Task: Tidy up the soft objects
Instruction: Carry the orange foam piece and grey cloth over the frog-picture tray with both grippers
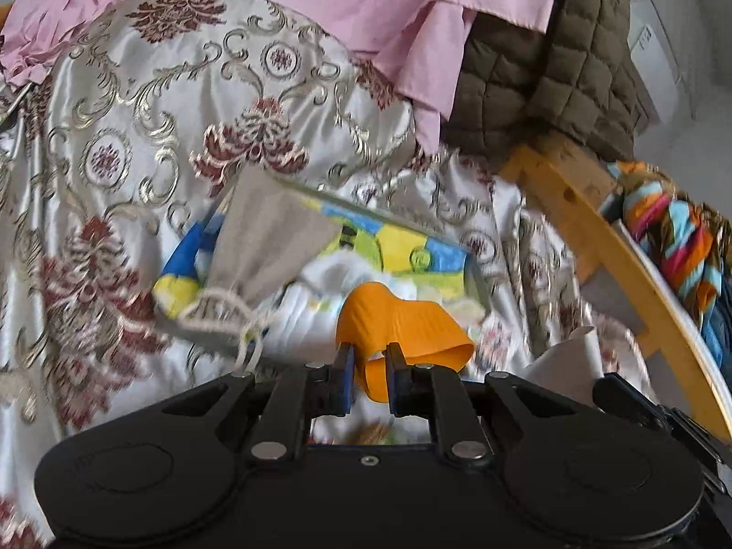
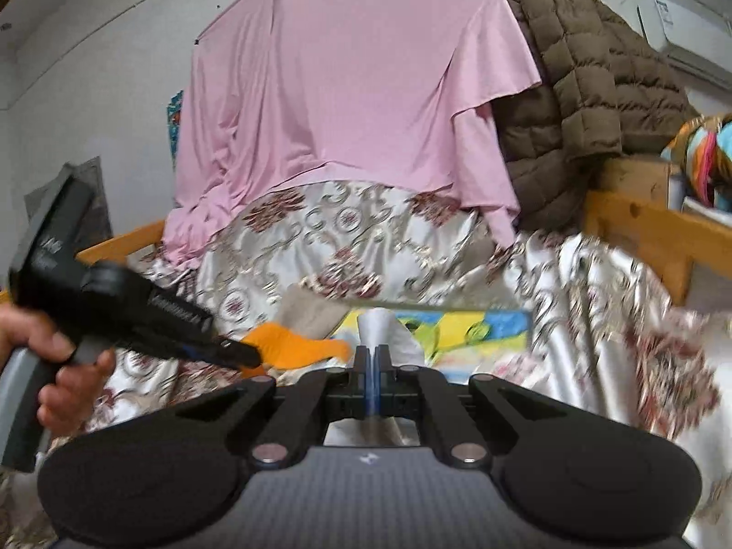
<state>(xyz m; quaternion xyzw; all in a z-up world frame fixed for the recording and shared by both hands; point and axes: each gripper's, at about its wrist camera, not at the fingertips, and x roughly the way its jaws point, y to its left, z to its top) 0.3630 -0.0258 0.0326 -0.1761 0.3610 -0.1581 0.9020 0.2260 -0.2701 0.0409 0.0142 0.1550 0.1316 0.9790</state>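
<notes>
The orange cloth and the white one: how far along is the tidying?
Nothing looks put away yet. In hand: the left gripper is clamped on the orange cloth, and the right gripper is shut on the white cloth. Left: both cloths, plus the grey pouch, lie loose on the patterned bedspread.

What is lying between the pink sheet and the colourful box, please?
The patterned satin bedspread fills that stretch between pink sheet and colourful box, clearest in the right wrist view.
</notes>
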